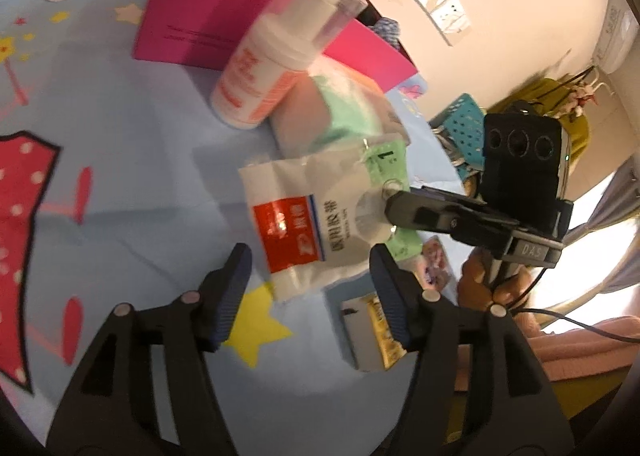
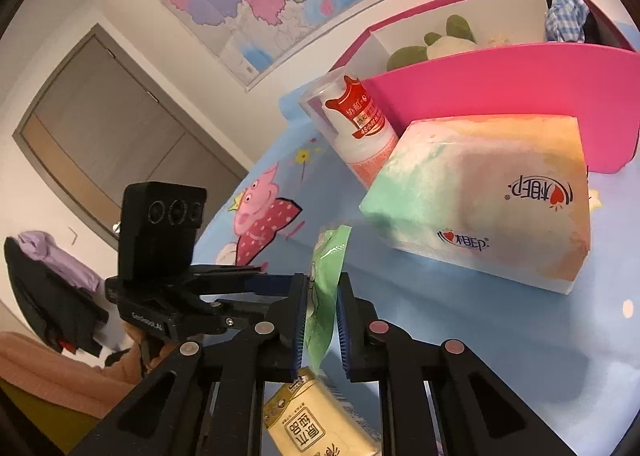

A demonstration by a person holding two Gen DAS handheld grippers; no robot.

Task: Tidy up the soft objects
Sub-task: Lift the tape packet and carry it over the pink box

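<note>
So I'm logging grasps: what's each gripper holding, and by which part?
Right gripper pinches the green packet around its middle. Left gripper is open, holding nothing.

I saw matt black plastic on my right claw (image 2: 322,320), its pads ribbed blue, pressed on a glossy green film sachet (image 2: 325,288). The tissue pack (image 2: 480,195) wore smooth, faintly shiny wrap. The pink box (image 2: 500,95) looked like matt card. The bottle (image 1: 256,83) carried a clear plastic cap. Printed cloth (image 1: 120,175) covered the tabletop.
</note>
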